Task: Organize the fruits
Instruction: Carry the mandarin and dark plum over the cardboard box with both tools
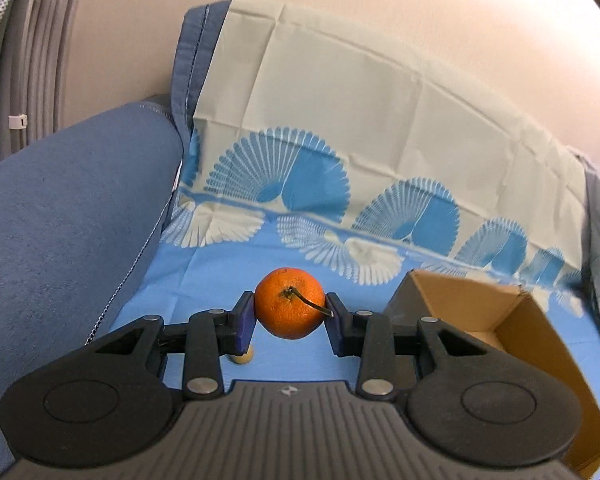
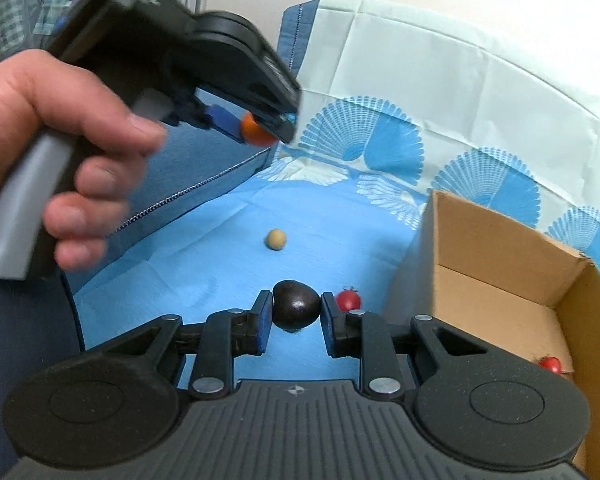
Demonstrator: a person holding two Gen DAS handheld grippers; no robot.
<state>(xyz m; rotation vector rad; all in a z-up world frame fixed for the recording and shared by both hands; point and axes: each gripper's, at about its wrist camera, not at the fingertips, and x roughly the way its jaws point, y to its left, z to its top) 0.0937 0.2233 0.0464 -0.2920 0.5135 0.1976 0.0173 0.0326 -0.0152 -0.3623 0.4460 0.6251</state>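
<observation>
My left gripper (image 1: 290, 312) is shut on an orange mandarin (image 1: 289, 303) with a short stem, held above the blue cloth. From the right wrist view that left gripper (image 2: 260, 128) shows at upper left in a person's hand (image 2: 60, 152), with the mandarin (image 2: 252, 130) peeking out between its pads. My right gripper (image 2: 296, 312) is shut on a dark, glossy oval fruit (image 2: 296, 309). On the cloth lie a small beige round fruit (image 2: 276, 239) and a red cherry tomato (image 2: 350, 299). Another red tomato (image 2: 551, 364) lies inside the cardboard box (image 2: 500, 248).
The open cardboard box (image 1: 516, 332) stands on the right of the blue patterned cloth (image 2: 228, 264). A blue cushion (image 1: 60, 220) borders the left side, and the cloth rises up a backrest behind. The beige fruit (image 1: 242, 357) shows under the left fingers.
</observation>
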